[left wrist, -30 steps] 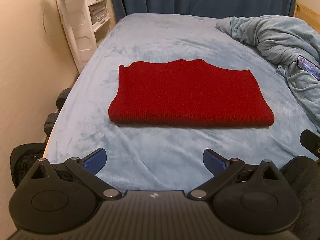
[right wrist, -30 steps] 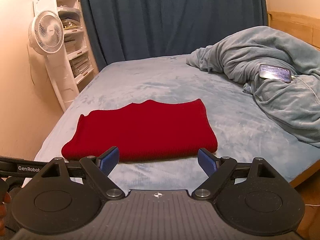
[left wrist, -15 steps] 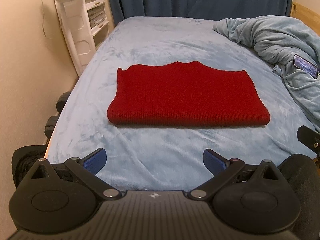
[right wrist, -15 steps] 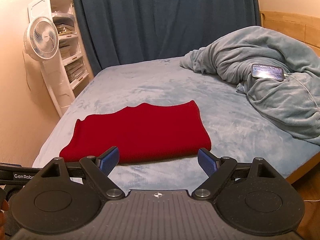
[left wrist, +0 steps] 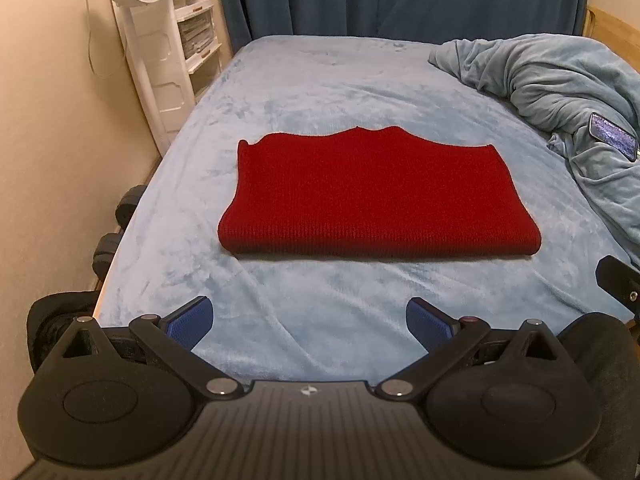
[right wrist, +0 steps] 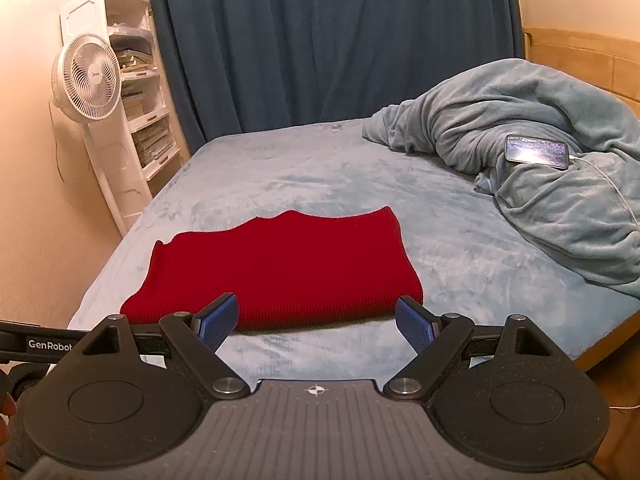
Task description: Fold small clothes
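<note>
Two grippers are shown held back from a bed (left wrist: 312, 80), on whose middle a red knitted garment (left wrist: 372, 196) is laid, folded into a flat rectangle. A bunched blanket (right wrist: 552, 200) with a phone (right wrist: 536, 151) on it is seen to the garment's right. The left gripper (left wrist: 308, 320) and right gripper (right wrist: 318, 318) are each held with fingers wide apart and empty, short of the garment's near edge. Should only the top layer be pinched, the fold would likely be dragged open.
</note>
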{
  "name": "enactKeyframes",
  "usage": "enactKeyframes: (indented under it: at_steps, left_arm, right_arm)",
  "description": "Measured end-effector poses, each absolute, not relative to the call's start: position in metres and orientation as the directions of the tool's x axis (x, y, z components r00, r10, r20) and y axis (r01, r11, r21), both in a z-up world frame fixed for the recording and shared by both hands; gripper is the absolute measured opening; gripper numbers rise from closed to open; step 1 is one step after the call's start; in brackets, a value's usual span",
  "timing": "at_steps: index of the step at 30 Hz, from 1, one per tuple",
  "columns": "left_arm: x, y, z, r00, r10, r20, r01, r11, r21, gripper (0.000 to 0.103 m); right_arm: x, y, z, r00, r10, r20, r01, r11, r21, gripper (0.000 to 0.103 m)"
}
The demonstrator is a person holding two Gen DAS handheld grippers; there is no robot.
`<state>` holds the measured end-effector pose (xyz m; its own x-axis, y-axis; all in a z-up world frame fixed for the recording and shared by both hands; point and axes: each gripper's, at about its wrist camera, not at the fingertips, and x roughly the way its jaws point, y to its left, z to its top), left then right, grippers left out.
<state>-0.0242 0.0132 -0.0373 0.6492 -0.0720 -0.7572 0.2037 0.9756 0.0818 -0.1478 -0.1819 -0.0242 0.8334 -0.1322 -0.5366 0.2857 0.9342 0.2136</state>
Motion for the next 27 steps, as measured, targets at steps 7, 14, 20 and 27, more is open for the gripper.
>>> enactKeyframes:
  at_steps: [7, 14, 20, 27]
  left_arm:
    - [-0.019, 0.013, -0.039, 0.627, -0.065, -0.777, 0.203, 0.976, 0.082, 0.103]
    - [-0.013, 0.011, -0.046, 0.605, -0.062, -0.794, 0.201, 0.977, 0.077, 0.103]
    - [-0.007, 0.011, -0.052, 0.59, -0.055, -0.805, 0.199, 0.977, 0.079, 0.103]
    - [0.002, 0.01, -0.058, 0.572, -0.048, -0.819, 0.196, 0.977, 0.08, 0.103]
  right_arm:
    - [-0.145, -0.184, -0.026, 0.828, -0.121, -0.548, 0.282, 0.934, 0.22, 0.087]
    - [-0.139, -0.184, -0.031, 0.813, -0.118, -0.57, 0.289, 0.932, 0.218, 0.087]
    - [-0.133, -0.183, -0.035, 0.805, -0.11, -0.583, 0.289, 0.931, 0.224, 0.087]
    - [-0.126, -0.183, -0.041, 0.79, -0.099, -0.605, 0.291, 0.929, 0.228, 0.087]
